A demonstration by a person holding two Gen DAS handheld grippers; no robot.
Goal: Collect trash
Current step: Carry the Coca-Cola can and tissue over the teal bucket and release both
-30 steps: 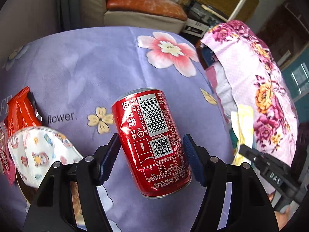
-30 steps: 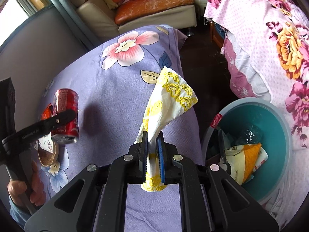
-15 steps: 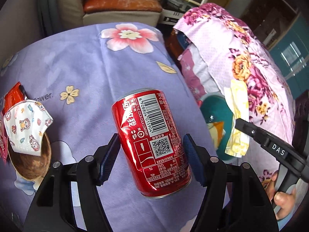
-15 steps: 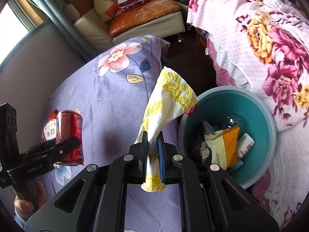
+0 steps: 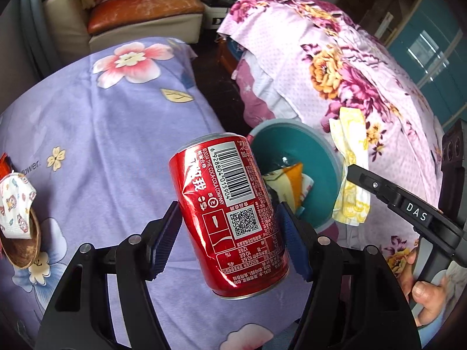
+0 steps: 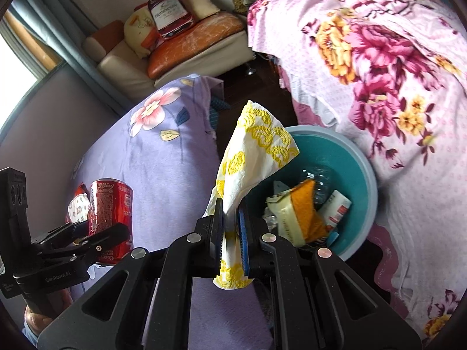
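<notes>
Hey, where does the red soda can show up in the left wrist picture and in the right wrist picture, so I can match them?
Left wrist view: the red soda can fills the centre, clamped in the left gripper.
Right wrist view: it sits at the lower left, beside the purple bedspread.
Shared landmark: the teal bin, right of centre in both views.

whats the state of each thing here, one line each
left claw: shut on the can
can: dented, held off the bed
right claw: shut on the napkin
napkin: crumpled, held up
bin: open, part filled with trash
face mask: lying on the bed
</notes>
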